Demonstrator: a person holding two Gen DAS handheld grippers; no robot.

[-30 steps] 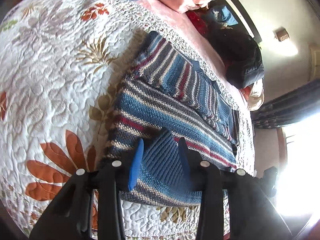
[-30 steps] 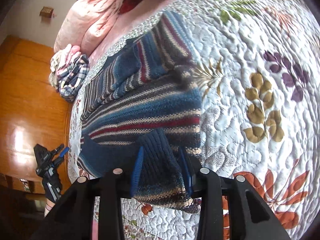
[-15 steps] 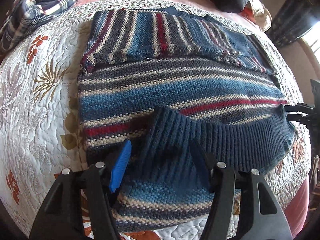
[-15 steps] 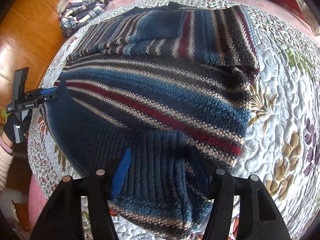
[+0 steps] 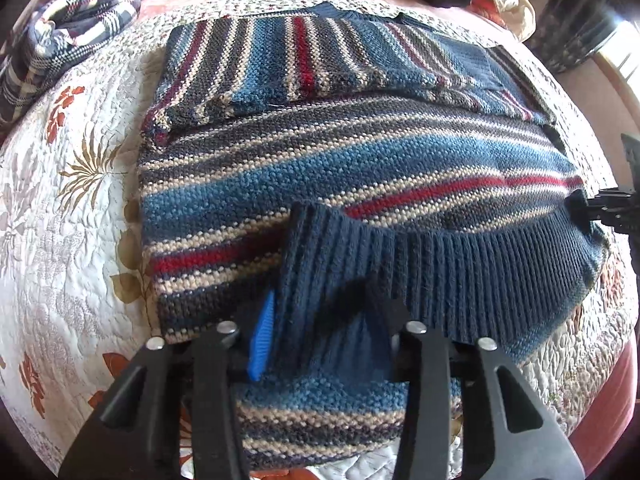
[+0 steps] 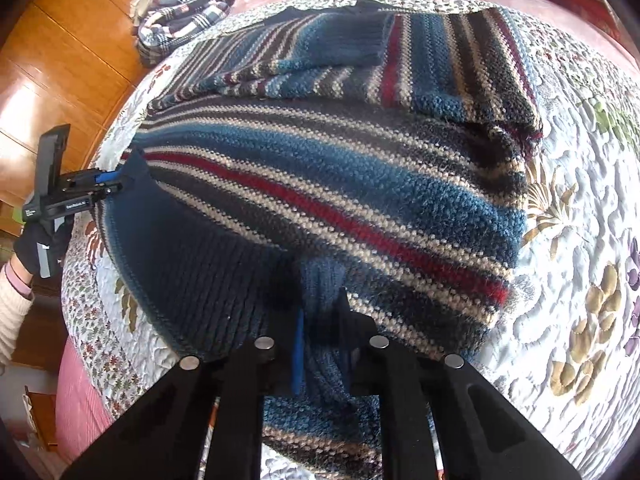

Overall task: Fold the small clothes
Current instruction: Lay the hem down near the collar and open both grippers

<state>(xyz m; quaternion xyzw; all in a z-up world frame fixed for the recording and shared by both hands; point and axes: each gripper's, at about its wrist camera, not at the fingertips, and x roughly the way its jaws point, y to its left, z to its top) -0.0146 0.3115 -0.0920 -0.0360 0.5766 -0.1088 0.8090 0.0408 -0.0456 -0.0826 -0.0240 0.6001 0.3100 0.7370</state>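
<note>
Clamping the ribbed navy hem of a chunky striped knit sweater (image 5: 360, 184), the left hand-held gripper (image 5: 320, 332) and the right hand-held gripper (image 6: 320, 336) each pinch one bottom corner, folded up over the body. Blue, cream and red bands spread flat across a quilted floral bedspread (image 5: 60, 220); a crumpled plaid garment (image 5: 68, 24) lies beyond.

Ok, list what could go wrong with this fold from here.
1. Each gripper pinches only a small bunch of the ribbed hem: the left gripper and right gripper could lose the thick knit as the striped sweater is carried over.
2. The hem sags between the two grips, so the fold may land crooked.
3. The folded-in sleeves lie loose on top and could shift under the moving hem.
</note>
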